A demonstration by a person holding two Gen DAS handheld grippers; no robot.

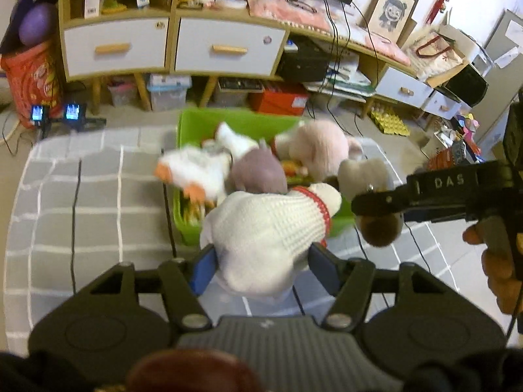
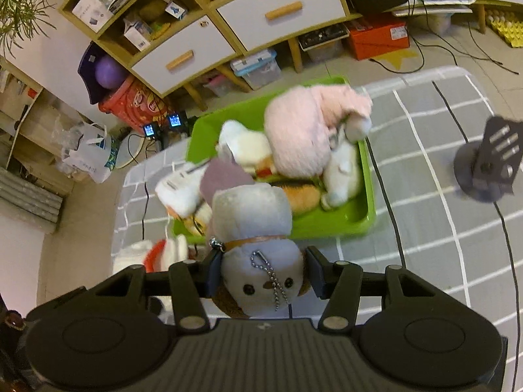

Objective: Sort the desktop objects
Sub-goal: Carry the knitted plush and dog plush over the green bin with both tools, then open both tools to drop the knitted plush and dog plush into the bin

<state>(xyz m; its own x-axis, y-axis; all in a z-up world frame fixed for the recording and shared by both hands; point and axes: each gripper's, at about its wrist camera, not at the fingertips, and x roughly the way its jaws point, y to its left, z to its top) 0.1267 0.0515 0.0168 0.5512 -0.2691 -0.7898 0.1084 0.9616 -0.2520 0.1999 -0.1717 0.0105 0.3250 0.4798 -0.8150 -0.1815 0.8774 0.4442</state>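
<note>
My left gripper (image 1: 261,269) is shut on a white knitted plush with a red collar (image 1: 264,228), held over the near edge of the green bin (image 1: 209,121). My right gripper (image 2: 261,276) is shut on a grey plush with a brown collar and bead chain (image 2: 258,245), held over the near edge of the same bin (image 2: 330,222). The bin holds a pink plush (image 2: 300,130), a white duck plush (image 1: 193,170), a mauve plush (image 1: 261,171) and others. The right gripper's body also shows in the left wrist view (image 1: 425,192).
The bin stands on a grey checked tablecloth (image 2: 441,150). A dark stand (image 2: 487,166) sits on the cloth to the right. Black cables cross the cloth. Behind are wooden drawer cabinets (image 1: 173,45), storage boxes and a red snack bag on the floor.
</note>
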